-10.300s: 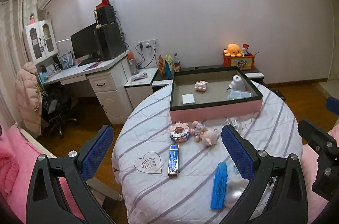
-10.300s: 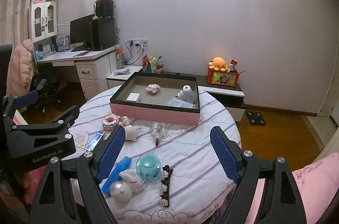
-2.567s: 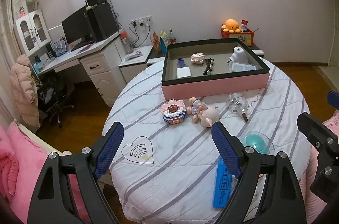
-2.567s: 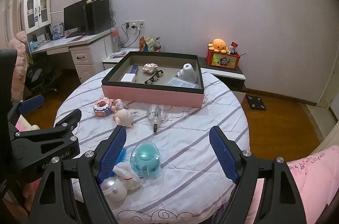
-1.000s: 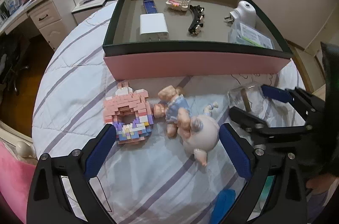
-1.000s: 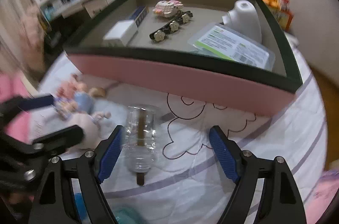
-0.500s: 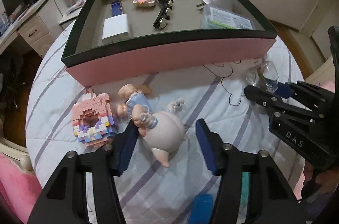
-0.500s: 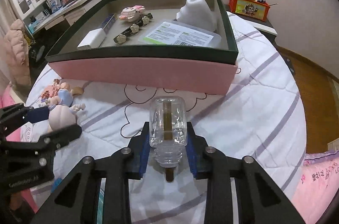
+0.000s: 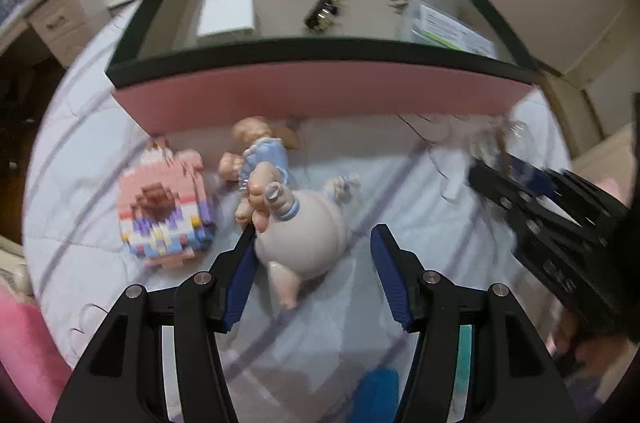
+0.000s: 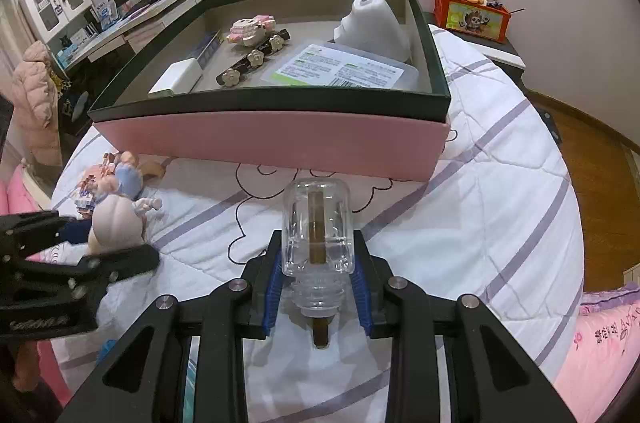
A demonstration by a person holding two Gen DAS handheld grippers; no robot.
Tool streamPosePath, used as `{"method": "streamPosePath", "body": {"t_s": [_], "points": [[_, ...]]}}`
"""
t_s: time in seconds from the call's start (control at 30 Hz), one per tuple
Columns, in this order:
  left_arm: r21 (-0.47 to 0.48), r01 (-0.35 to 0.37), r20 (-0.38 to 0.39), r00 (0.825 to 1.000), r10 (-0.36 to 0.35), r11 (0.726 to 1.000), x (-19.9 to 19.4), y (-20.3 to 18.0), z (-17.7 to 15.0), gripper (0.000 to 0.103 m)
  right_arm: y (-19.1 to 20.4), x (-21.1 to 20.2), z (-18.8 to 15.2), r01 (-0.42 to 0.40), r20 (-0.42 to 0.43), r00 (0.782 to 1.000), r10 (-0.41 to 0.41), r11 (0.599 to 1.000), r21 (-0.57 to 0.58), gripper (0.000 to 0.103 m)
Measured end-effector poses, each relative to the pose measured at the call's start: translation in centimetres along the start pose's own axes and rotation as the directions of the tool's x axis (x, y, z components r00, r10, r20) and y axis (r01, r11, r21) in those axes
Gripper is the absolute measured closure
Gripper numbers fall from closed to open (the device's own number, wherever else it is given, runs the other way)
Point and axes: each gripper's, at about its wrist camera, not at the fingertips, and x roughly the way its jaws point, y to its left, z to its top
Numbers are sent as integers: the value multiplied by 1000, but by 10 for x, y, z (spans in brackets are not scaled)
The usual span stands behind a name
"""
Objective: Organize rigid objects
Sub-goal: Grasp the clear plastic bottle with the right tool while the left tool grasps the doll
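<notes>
Striped-quilt worktop (image 10: 500,183): right gripper (image 10: 316,283), wide a second ago, now pinches clear bottle (image 10: 318,227). Left gripper (image 9: 312,263) jaws opening around pig figurine (image 9: 300,227), right pad clear. Pink box (image 10: 280,139) ahead awaits both.

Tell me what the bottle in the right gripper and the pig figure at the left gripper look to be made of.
Bottle: clear, glossy glass or hard plastic; the brown stick inside shows through, and the neck is threaded. Pig figure: smooth, matte pale-pink body, probably vinyl or hard plastic; no fabric texture visible.
</notes>
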Motion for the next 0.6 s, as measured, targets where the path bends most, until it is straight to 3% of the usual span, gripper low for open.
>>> {"method": "streamPosePath", "body": {"t_s": [0.03,0.17,0.23,0.33,0.47,0.5,0.53,0.6], "points": [[4,-43,2,999,43,999,2,-3,3,40,0,0,0,2,1,1000,-2,1000,0,72],[5,-157,10,988,157,988,9,-11,13,12,4,1,1,15,3,1000,-15,1000,-16,67],[8,-202,33,979,202,979,10,-12,17,7,5,2,2,-9,5,1000,9,1000,-12,53],[-3,-186,45,982,186,983,13,-9,21,9,13,4,2,-9,7,1000,10,999,-35,46],[17,-124,88,989,122,992,11,-8,18,36,16,5,0,17,13,1000,-17,999,-46,48],[20,-130,107,986,127,991,9,-8,16,37,15,5,0,18,14,1000,-18,999,-43,56],[25,-132,114,985,128,991,10,-6,14,38,13,4,0,46,18,999,-45,998,-35,72],[42,-137,129,983,131,990,9,-8,11,38,7,3,-1,50,23,999,-50,999,-6,72]]}}
